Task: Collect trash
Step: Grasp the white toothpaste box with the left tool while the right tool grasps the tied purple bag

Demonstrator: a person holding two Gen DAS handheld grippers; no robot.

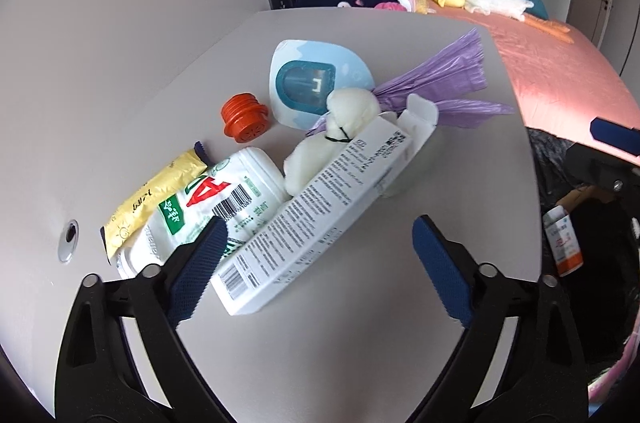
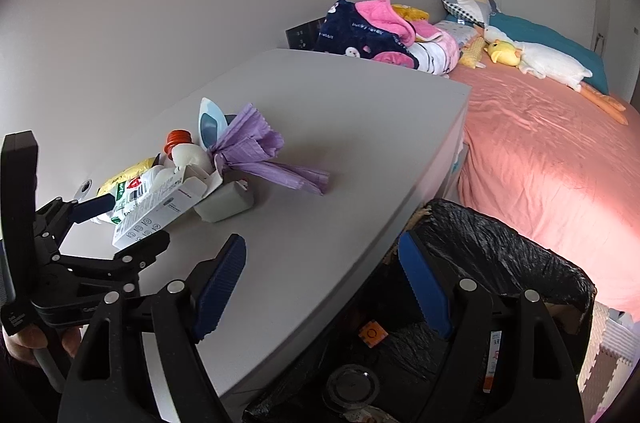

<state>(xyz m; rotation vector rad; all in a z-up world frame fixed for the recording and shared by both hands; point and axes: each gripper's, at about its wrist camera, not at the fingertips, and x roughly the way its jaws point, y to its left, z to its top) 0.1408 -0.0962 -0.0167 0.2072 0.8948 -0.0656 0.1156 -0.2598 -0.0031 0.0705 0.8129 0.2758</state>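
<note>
Trash (image 1: 304, 223) heaped on grey table (image 2: 360, 143) beside pink bed (image 2: 540, 151), left gripper (image 1: 316, 267) and right gripper (image 2: 324, 287) fingers spread

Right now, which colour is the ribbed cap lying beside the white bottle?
The ribbed cap is orange-red. The left wrist view shows it best.

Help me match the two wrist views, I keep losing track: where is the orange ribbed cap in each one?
Left wrist: the orange ribbed cap stands left of centre, beside the blue-and-white package.
Right wrist: the cap shows far left, partly hidden behind the clutter.
Shared landmark: the purple bag roll.
</note>
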